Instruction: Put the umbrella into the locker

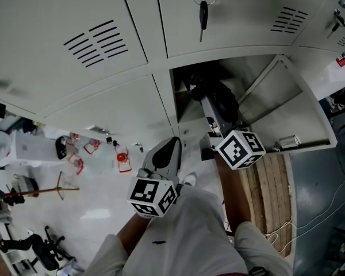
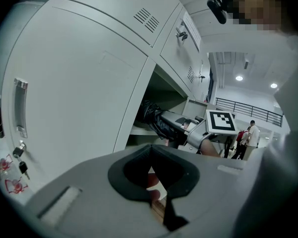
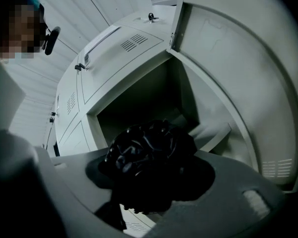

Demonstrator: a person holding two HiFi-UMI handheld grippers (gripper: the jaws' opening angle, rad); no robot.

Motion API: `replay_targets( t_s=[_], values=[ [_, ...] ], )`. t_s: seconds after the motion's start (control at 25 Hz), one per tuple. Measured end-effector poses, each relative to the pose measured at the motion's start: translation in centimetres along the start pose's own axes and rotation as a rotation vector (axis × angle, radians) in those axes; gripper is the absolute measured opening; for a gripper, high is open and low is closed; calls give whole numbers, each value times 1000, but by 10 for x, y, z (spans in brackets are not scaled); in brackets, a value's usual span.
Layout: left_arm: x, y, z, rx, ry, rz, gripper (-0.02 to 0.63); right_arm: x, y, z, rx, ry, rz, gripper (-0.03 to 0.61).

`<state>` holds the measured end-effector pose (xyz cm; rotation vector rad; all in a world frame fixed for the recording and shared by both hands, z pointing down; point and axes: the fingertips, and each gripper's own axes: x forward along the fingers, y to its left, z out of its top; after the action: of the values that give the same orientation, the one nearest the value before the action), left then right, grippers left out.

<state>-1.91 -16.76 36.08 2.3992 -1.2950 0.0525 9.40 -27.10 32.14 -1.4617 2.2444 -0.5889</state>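
Best eased straight and level into the open locker (image 1: 103, 111), clear of its swung-out door (image 1: 296, 105), then let go: black folded umbrella (image 1: 217, 99), long axis pointing inward, far end inside the opening, clamped in the right hand-held gripper (image 1: 211, 119); left hand-held gripper (image 1: 172, 144) closed, empty, below.

The black folded umbrella (image 1: 217, 96) lies in the mouth of the open compartment (image 1: 259, 82) of a pale grey metal locker bank. It is clamped in the right claw (image 1: 211, 118), which reaches in from the front. The compartment's grey metal door (image 1: 302, 117) stands swung out to the right. The left claw (image 1: 171, 148) sits left of the right one and nearer the person, before the closed grey locker door (image 1: 109, 117) beside the opening. A dark key (image 1: 203, 15) hangs in the door above.
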Motion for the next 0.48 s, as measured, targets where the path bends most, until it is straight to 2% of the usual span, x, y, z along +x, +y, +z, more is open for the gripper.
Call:
replay_targets(
  t_s=[0.48],
  values=[
    [-1, 10, 0, -8, 0, 36, 17, 48, -5, -14, -41, 50, -4, 262]
  ],
)
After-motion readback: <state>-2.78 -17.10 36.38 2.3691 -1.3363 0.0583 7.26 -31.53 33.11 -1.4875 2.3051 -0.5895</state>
